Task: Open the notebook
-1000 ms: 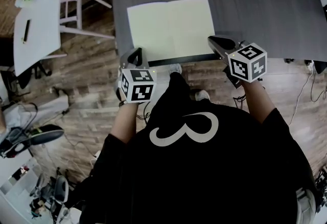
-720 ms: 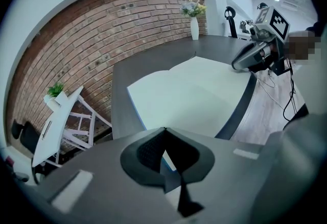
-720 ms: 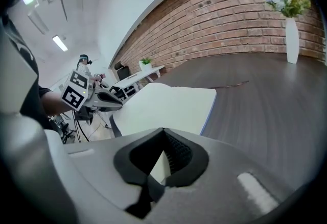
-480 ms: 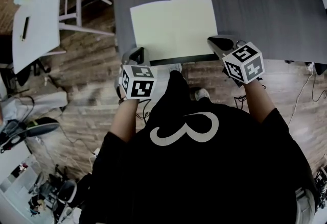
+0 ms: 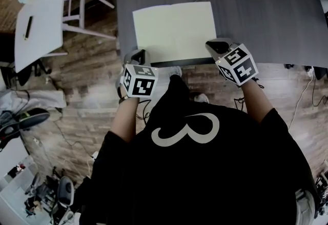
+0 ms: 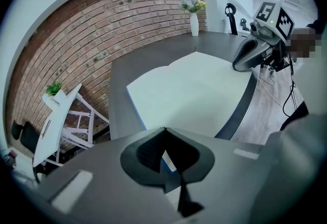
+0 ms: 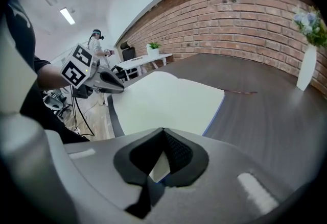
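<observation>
- head view: the notebook (image 5: 174, 32) lies open, blank pages up, at the near edge of the dark surface (image 5: 266, 14). the left tongs (image 5: 137, 56) sit at its near left corner, the right tongs (image 5: 216, 45) at its near right corner.
- left gripper view: the tongs are closed tip to tip with nothing seen pinched, and the pages lie just beyond.
- right gripper view: the tongs are likewise closed and empty, by the page corner.

The head camera is looking steeply down past the chest of the person (image 5: 195, 167) onto the near edge of the desk (image 5: 266, 14). The camera on the left hand-held gripper (image 5: 137, 56) is sitting low and close, facing rightward across the notebook (image 5: 174, 32). The one on the right hand-held gripper (image 5: 218, 44) is facing back. All three are sharing the notebook.
</observation>
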Action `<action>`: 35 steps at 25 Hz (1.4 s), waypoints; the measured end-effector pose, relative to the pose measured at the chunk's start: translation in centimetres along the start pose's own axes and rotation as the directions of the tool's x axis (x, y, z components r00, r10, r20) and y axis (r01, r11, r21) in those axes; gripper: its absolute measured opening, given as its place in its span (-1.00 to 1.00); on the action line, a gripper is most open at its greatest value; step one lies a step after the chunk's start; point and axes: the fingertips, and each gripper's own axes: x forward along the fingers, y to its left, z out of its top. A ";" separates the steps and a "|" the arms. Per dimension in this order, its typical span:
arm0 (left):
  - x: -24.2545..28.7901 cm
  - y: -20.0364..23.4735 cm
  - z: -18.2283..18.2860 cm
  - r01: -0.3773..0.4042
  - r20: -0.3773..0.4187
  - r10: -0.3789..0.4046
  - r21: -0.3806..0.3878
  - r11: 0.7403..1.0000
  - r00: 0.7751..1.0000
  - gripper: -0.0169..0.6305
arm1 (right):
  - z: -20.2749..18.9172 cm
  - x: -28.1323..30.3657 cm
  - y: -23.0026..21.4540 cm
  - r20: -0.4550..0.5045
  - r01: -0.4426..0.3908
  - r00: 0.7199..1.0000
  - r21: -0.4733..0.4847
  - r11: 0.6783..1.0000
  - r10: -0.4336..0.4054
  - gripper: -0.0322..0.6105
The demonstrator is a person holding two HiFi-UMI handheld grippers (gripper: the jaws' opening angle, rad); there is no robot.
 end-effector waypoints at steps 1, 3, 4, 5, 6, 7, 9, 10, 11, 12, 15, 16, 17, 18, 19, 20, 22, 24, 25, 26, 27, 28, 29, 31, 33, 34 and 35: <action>-0.1 0.0 0.0 -0.002 0.000 0.002 -0.005 1.000 1.000 -0.91 | 0.0 0.0 0.0 -0.004 0.004 1.000 -0.008 1.000 -0.004 -0.89; -0.5 0.0 0.2 -0.011 0.005 0.011 -0.020 1.000 1.000 -0.91 | 0.0 -0.3 0.1 -0.001 0.010 1.000 -0.009 1.000 -0.010 -0.89; -0.8 0.1 0.4 -0.018 0.012 0.018 -0.029 0.999 1.000 -0.91 | 0.0 -0.5 0.2 0.007 0.013 1.000 -0.008 1.000 -0.013 -0.89; -1.1 0.1 0.6 -0.026 0.022 0.027 -0.038 0.999 0.999 -0.91 | 0.2 -0.8 0.4 0.020 0.015 1.000 -0.009 1.000 -0.015 -0.89; -1.4 0.3 0.8 -0.034 0.032 0.035 -0.045 0.998 0.999 -0.91 | 0.4 -1.2 0.5 0.035 0.017 0.999 -0.011 1.000 -0.017 -0.89; -1.8 0.4 1.0 -0.040 0.041 0.043 -0.051 0.998 0.998 -0.91 | 0.7 -1.6 0.7 0.051 0.017 0.999 -0.011 1.000 -0.016 -0.89; -2.5 0.5 1.4 -0.049 0.061 0.053 -0.057 0.997 0.997 -0.91 | 1.1 -2.5 1.1 0.081 0.010 0.997 -0.007 1.000 -0.009 -0.89; -2.9 0.5 1.6 -0.053 0.073 0.057 -0.063 0.997 0.996 -0.91 | 1.3 -3.0 1.3 0.093 0.007 0.996 -0.005 1.000 -0.006 -0.89; -3.4 0.6 1.7 -0.056 0.086 0.062 -0.072 0.996 0.994 -0.91 | 1.5 -3.6 1.6 0.105 0.005 0.994 -0.006 1.000 -0.004 -0.89; -3.8 0.7 1.9 -0.058 0.100 0.067 -0.084 0.995 0.993 -0.91 | 1.7 -4.3 1.8 0.117 0.003 0.993 -0.008 1.000 -0.002 -0.89; -5.3 0.7 2.7 -0.065 0.145 0.082 -0.118 0.991 0.986 -0.91 | 2.1 -6.3 2.6 0.154 -0.002 0.988 -0.010 1.000 0.003 -0.89; -5.9 0.7 2.9 -0.066 0.161 0.086 -0.125 0.990 0.983 -0.91 | 2.1 -6.9 2.9 0.167 -0.006 0.986 -0.004 1.000 0.007 -0.89; -6.4 0.5 3.2 -0.066 0.177 0.089 -0.131 0.989 0.980 -0.91 | 2.1 -7.7 3.2 0.179 -0.012 0.984 0.002 1.000 0.011 -0.89; -7.0 0.3 3.4 -0.066 0.192 0.092 -0.137 0.988 0.977 -0.91 | 2.1 -8.4 3.6 0.191 -0.018 0.982 0.007 1.000 0.016 -0.89; -7.5 0.2 3.7 -0.065 0.206 0.095 -0.146 0.987 0.974 -0.91 | 2.0 -9.1 3.8 0.202 -0.023 0.979 0.009 1.000 0.021 -0.89; -8.0 -0.1 3.9 -0.066 0.217 0.099 -0.155 0.986 0.971 -0.91 | 2.0 -9.9 4.1 0.212 -0.028 0.977 0.008 1.000 0.026 -0.89; -9.1 -0.8 4.2 -0.067 0.238 0.108 -0.174 0.982 0.965 -0.91 | 1.8 -11.4 4.8 0.236 -0.037 0.971 0.005 0.999 0.035 -0.89; -10.2 -1.6 4.4 -0.059 0.261 0.109 -0.191 0.980 0.959 -0.91 | 1.9 -12.8 5.4 0.269 -0.048 0.962 0.011 0.999 0.043 -0.89; -10.6 -2.2 4.5 -0.047 0.270 0.101 -0.200 0.979 0.958 -0.91 | 2.1 -13.5 5.6 0.288 -0.054 0.957 0.015 0.998 0.047 -0.89; -11.0 -2.8 4.5 -0.030 0.276 0.089 -0.208 0.978 0.957 -0.91 | 2.2 -14.0 5.9 0.305 -0.059 0.951 0.018 0.998 0.051 -0.89; -11.3 -3.4 4.6 -0.011 0.284 0.074 -0.215 0.977 0.956 -0.91 | 2.3 -14.6 6.2 0.321 -0.063 0.946 0.021 0.998 0.053 -0.89; -11.8 -3.9 4.7 0.007 0.294 0.059 -0.220 0.976 0.954 -0.91 | 2.5 -15.2 6.4 0.335 -0.067 0.940 0.021 0.998 0.056 -0.89; -12.3 -4.6 5.0 0.027 0.309 0.044 -0.223 0.974 0.950 -0.91 | 2.6 -15.8 6.7 0.349 -0.072 0.935 0.021 0.997 0.061 -0.89; -13.7 -6.1 5.8 0.084 0.354 0.002 -0.228 0.970 0.935 -0.91 | 2.8 -17.1 7.4 0.375 -0.092 0.924 0.020 0.996 0.078 -0.89; -15.2 -7.9 7.3 0.174 0.421 -0.060 -0.238 0.955 0.905 -0.91 | 3.3 -18.4 7.9 0.411 -0.114 0.906 0.017 0.993 0.097 -0.89; -16.1 -8.7 8.1 0.222 0.455 -0.090 -0.245 0.944 0.886 -0.91 | 3.8 -19.1 8.1 0.436 -0.119 0.894 0.014 0.993 0.101 -0.89; -16.9 -9.4 8.9 0.263 0.486 -0.112 -0.253 0.931 0.866 -0.91 | 4.2 -19.8 8.2 0.463 -0.117 0.881 0.010 0.993 0.099 -0.90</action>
